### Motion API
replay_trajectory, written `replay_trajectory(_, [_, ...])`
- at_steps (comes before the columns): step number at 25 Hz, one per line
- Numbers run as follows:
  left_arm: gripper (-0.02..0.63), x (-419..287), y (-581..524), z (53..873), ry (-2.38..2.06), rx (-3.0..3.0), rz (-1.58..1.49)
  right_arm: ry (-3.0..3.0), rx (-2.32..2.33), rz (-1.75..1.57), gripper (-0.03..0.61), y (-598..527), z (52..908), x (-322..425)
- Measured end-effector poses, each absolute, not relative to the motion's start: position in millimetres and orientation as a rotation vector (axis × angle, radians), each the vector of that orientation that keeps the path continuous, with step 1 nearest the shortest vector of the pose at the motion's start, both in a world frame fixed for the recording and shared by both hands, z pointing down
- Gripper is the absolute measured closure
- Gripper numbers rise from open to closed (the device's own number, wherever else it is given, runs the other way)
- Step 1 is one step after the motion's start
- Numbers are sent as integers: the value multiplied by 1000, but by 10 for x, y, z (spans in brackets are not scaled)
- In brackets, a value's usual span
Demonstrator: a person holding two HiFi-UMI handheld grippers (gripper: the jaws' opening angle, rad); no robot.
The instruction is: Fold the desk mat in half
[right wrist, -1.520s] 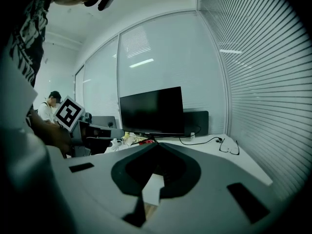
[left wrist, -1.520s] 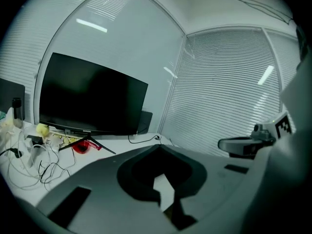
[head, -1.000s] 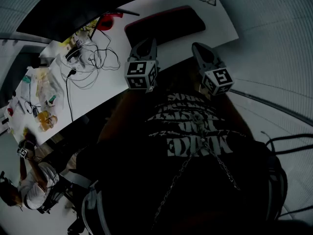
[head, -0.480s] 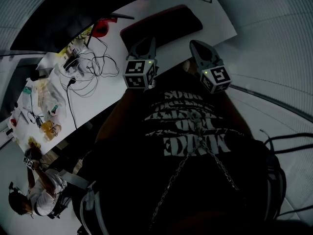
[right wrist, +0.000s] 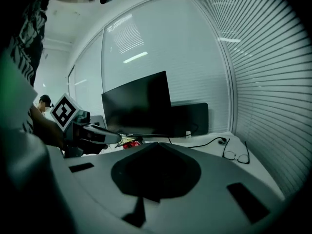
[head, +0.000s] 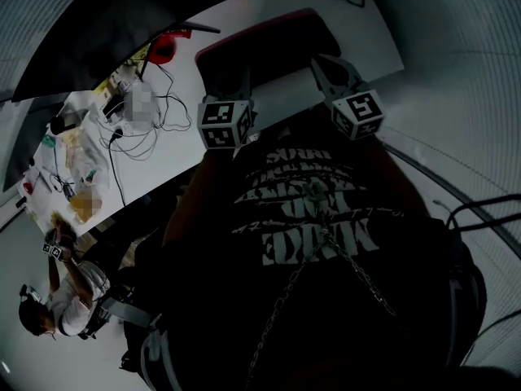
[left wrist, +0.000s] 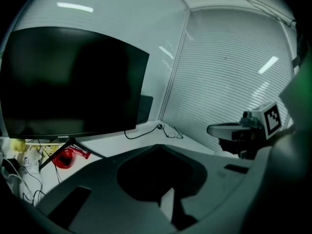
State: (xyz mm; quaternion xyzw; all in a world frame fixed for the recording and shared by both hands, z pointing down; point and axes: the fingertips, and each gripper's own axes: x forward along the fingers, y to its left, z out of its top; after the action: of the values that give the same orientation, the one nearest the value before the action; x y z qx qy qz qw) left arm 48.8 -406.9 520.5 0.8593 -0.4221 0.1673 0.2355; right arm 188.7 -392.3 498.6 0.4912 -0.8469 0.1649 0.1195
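Desk mat [head: 273,39] lies flat on white desk [head: 163,157], right in front of you, not folded yet. Left gripper [head: 242,78] and right gripper [head: 326,63] hang by its near edge, side by side, a bit apart. Both pairs of jaws pressed together, nothing between them. Step looks like reach-and-grab. Next, likely: open both jaws, dip down to near edge, pinch it at two spots, lift, carry it over to far edge.
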Motion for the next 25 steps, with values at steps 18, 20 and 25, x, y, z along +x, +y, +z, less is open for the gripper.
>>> replay_trajectory(18, [607,1943,-4462,6078,-814,2332,812,-2260,899,767,573,-4613,6523,3128])
replay_trajectory(20, [606,2069,-4401,6114,-729,2344,874,-2229,842,838,475,-4606,6676,3213])
replay_trajectory(25, [535,2036,-4367,6208,-677,2357,988,-2146,726,988,388,-4570,7102,3257])
